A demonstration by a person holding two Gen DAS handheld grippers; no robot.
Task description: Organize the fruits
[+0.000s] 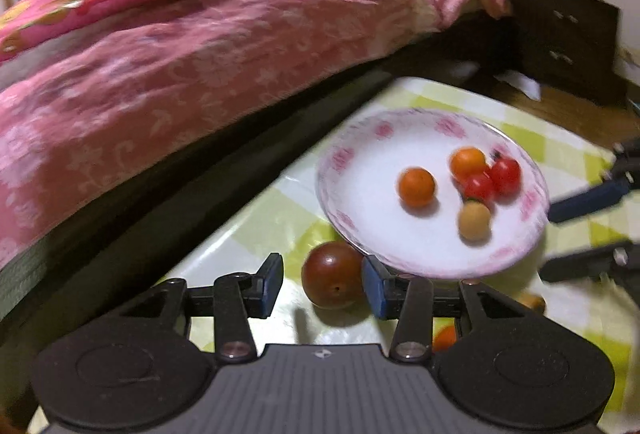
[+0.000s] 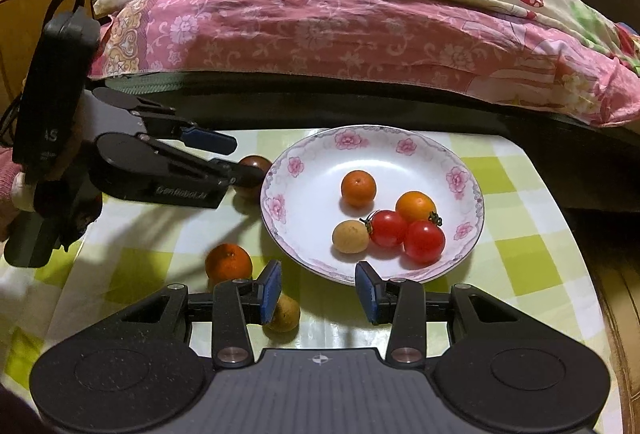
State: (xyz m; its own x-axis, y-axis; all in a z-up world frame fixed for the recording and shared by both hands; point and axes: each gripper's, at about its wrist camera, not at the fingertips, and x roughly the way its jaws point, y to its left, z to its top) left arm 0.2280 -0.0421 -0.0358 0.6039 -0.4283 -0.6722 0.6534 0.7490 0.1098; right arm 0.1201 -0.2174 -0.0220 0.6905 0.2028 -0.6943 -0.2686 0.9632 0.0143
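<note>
My left gripper (image 1: 322, 284) is spread wide and empty with the dark plum (image 1: 332, 275) right between its fingers, just near-left of the plate (image 1: 352, 218); my right gripper (image 2: 318, 292) hangs open, holding nothing.

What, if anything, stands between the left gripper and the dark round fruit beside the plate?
Nothing visible. The dark fruit lies on the tablecloth between the open fingers of the left gripper, right beside the plate rim.
</note>
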